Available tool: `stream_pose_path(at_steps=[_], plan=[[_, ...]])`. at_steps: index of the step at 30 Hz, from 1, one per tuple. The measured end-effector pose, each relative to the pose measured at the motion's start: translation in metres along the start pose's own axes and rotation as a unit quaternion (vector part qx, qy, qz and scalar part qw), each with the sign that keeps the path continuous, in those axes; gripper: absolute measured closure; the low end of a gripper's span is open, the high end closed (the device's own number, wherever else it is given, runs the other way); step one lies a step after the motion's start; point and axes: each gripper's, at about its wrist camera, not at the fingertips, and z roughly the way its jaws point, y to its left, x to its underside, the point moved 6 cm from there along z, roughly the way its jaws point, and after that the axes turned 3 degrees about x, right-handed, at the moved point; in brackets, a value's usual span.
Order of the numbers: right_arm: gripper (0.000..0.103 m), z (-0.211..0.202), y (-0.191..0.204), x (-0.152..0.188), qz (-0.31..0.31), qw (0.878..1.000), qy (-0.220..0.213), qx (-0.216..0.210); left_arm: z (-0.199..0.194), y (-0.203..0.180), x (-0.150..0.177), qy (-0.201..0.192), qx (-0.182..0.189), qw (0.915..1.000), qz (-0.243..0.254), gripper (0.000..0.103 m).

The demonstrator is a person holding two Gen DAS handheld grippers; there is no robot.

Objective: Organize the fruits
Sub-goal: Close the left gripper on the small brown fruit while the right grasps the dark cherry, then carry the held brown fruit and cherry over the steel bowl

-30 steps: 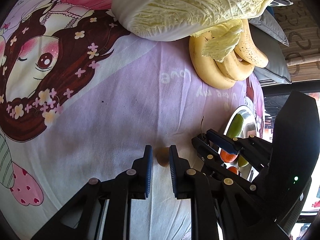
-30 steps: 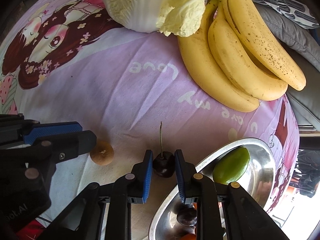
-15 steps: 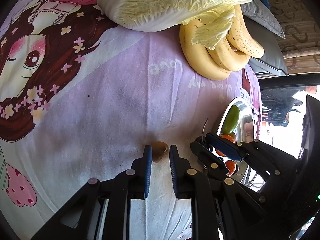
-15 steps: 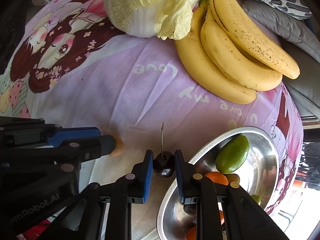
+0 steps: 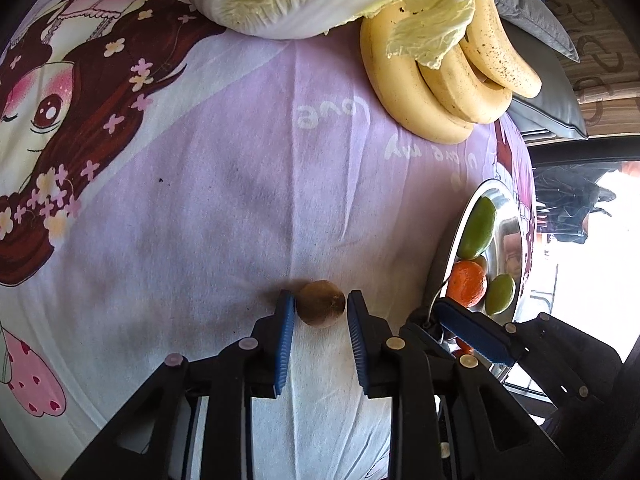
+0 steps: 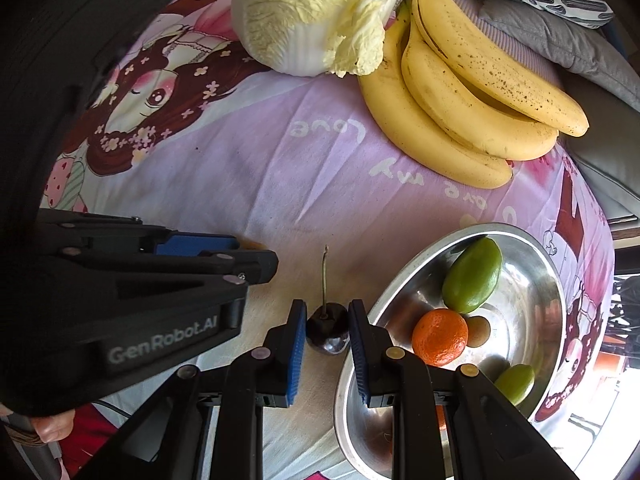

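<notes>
Cloth [image 5: 248, 208], lilac with a cartoon girl printed on it, covers the whole surface. Cabbage [image 6: 316, 12] lies at the far edge, one loose leaf draped over the bananas [image 6: 460, 96] just beside it. Nearer, on the right, sits a steel bowl [image 6: 536, 308] holding a long green fruit [image 6: 472, 276], an orange [image 6: 440, 336], a small brown fruit [image 6: 480, 332] touching it, and a smaller green one [image 6: 516, 384]; something dark lies low in the bowl behind the right fingers, too hidden to name. The left gripper [image 5: 321, 312] rests on the cloth with its jaws straddling a brown round fruit [image 5: 322, 309]; the left pad touches it, a slim gap shows at the right pad, so the jaws are parted and not yet clamped. The right gripper [image 6: 327, 326] is just left of the bowl's rim, its blue pads pressed against both sides of a dark cherry [image 6: 327, 330], whose stem [image 6: 324, 276] stands up toward the far side.
</notes>
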Motion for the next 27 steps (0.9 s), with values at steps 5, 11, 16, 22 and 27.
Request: stream_pose_path(at_steps=[5, 11, 16, 22, 27], plan=[[0.080, -0.006, 0.002, 0.006, 0.001, 1.000, -0.003, -0.003, 0.002, -0.004, -0.002, -0.009, -0.006, 0.9999, 0.006, 0.076], [0.080, -0.017, 0.000, 0.010, 0.006, 1.000, -0.007, -0.007, -0.003, -0.013, 0.000, -0.020, -0.006, 0.9996, 0.017, 0.076], [0.080, -0.036, -0.007, 0.022, 0.015, 1.000, -0.015, -0.016, -0.014, -0.027, 0.006, -0.034, 0.000, 0.9986, 0.040, 0.076], [0.080, -0.042, -0.034, 0.036, 0.037, 0.999, -0.019, -0.018, -0.020, -0.052, 0.015, -0.040, 0.007, 0.9962, 0.077, 0.076], [0.080, -0.031, -0.057, 0.052, 0.059, 0.998, -0.008, -0.011, -0.017, -0.077, 0.023, -0.035, 0.005, 0.9926, 0.116, 0.076]])
